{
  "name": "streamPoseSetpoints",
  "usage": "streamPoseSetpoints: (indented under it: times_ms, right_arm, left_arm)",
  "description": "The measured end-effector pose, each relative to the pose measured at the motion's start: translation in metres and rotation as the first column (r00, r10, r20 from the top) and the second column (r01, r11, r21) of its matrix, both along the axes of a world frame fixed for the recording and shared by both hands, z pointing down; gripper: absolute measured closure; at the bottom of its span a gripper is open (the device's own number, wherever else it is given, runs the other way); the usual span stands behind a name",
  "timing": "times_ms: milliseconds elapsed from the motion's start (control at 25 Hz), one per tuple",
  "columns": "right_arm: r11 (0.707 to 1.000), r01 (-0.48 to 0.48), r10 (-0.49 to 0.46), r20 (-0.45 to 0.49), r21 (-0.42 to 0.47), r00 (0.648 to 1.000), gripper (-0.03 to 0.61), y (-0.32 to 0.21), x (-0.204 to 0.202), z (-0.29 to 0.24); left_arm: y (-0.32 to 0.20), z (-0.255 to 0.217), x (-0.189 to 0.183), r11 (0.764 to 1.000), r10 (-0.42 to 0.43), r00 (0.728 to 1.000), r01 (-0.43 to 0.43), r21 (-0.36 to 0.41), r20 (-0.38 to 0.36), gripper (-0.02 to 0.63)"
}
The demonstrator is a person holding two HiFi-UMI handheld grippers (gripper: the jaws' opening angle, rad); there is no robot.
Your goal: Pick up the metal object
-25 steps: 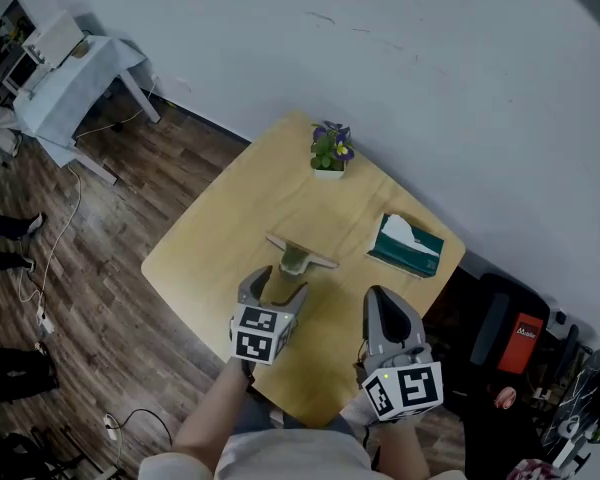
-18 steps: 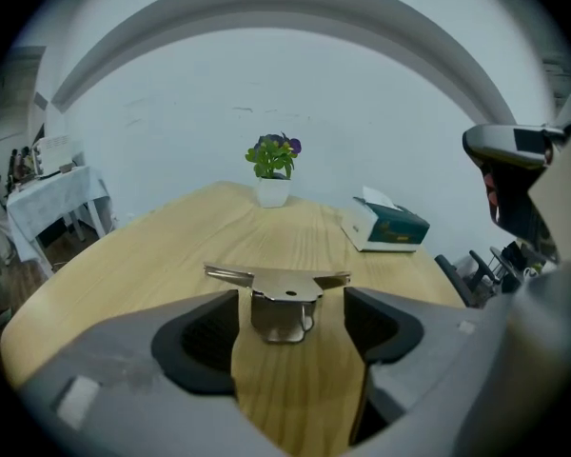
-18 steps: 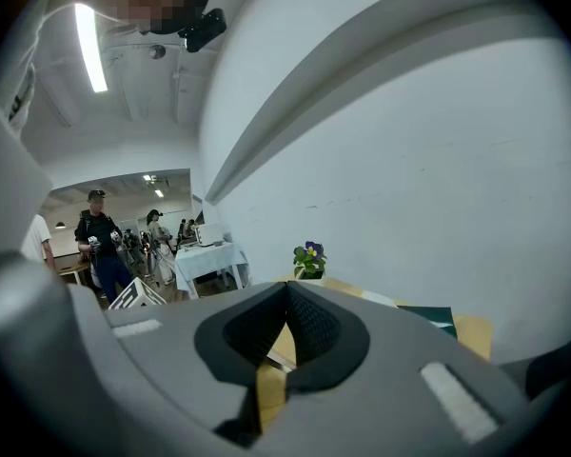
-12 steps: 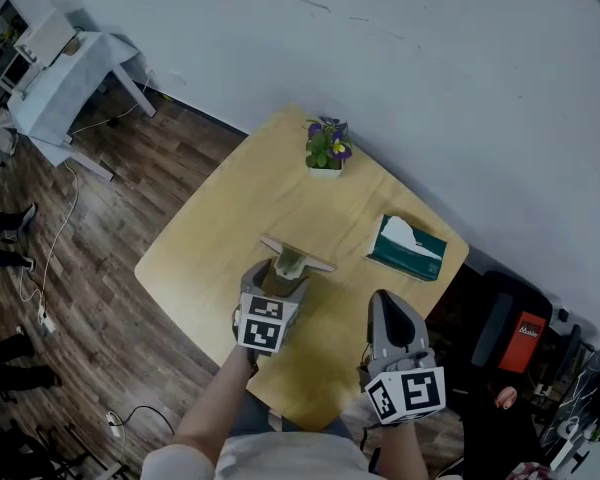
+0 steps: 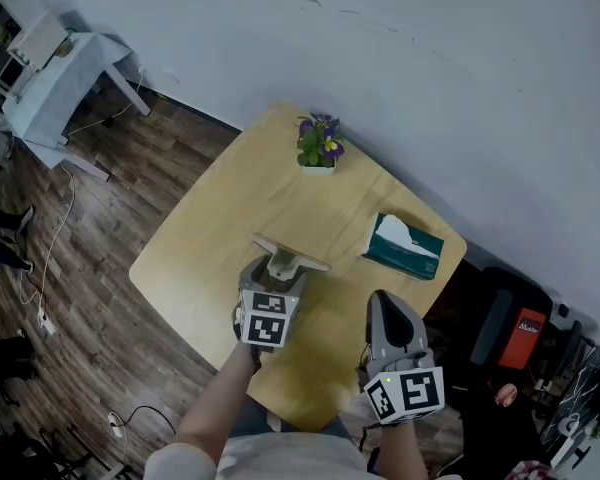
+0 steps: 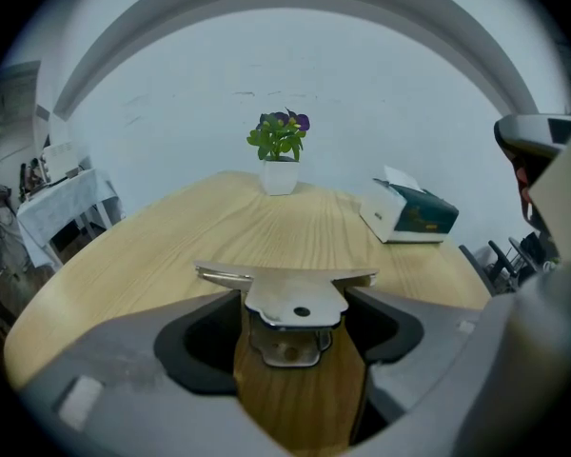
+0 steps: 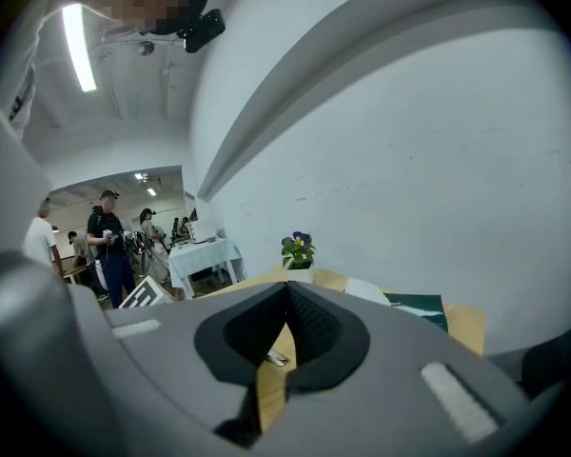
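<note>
Presently, the metal bracket (image 6: 295, 298) lies on the desk (image 5: 220, 223), well apart from the flowerpot (image 5: 318, 148) on the person's side. It sits unpinched between the spread jaws of the left hand-held gripper (image 5: 276, 278), which have just been opening. The right hand-held gripper (image 7: 286, 291), farther from the flowerpot, has its jaws pressed together on nothing.

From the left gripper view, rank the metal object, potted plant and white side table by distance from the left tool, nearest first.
1. The metal object, between the open jaws of the left tool.
2. The potted plant, straight ahead at the far edge of the wooden table.
3. The white side table, far left, on the floor beyond.
</note>
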State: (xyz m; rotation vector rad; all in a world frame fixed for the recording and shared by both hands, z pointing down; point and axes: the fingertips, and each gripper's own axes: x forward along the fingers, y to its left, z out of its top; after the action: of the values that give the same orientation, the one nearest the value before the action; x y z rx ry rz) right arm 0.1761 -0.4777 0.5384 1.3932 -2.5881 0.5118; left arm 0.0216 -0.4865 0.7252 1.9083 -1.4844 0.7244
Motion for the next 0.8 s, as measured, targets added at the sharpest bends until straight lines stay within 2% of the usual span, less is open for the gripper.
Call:
streamPoseSetpoints:
  times_ms: [80,200,320,480,800]
  right_arm:
    - [1.000,0.002,-0.002,-0.001,0.000,1.000,0.577,0.000,0.000,0.001]
    - [1.000,0.006,-0.006,0.000,0.001,1.000,0.577,0.001,0.001,0.000]
    - [1.000,0.011,-0.011,0.001,0.003,1.000,0.577,0.003,0.000,-0.001]
    - [1.000,0.018,-0.018,0.006,0.012,1.000,0.577,0.003,-0.003,-0.004]
    - [0.998,0.040,-0.041,0.018,0.048,0.999,0.577,0.010,-0.017,-0.019]
  left_arm:
    - [0.002,0.005,-0.001,1.000,-0.012,1.000,0.012,-0.010,0.014,0.261]
    - [0.001,0.007,-0.003,1.000,-0.025,0.999,0.025,-0.003,0.033,0.308]
    - [0.003,0.005,-0.004,1.000,-0.015,0.999,0.015,-0.008,0.046,0.311]
    - [0.008,-0.003,-0.003,1.000,-0.005,1.000,0.006,-0.007,0.023,0.314]
    - [0.013,-0.050,-0.006,0.991,0.025,0.999,-0.029,0.133,0.030,0.316]
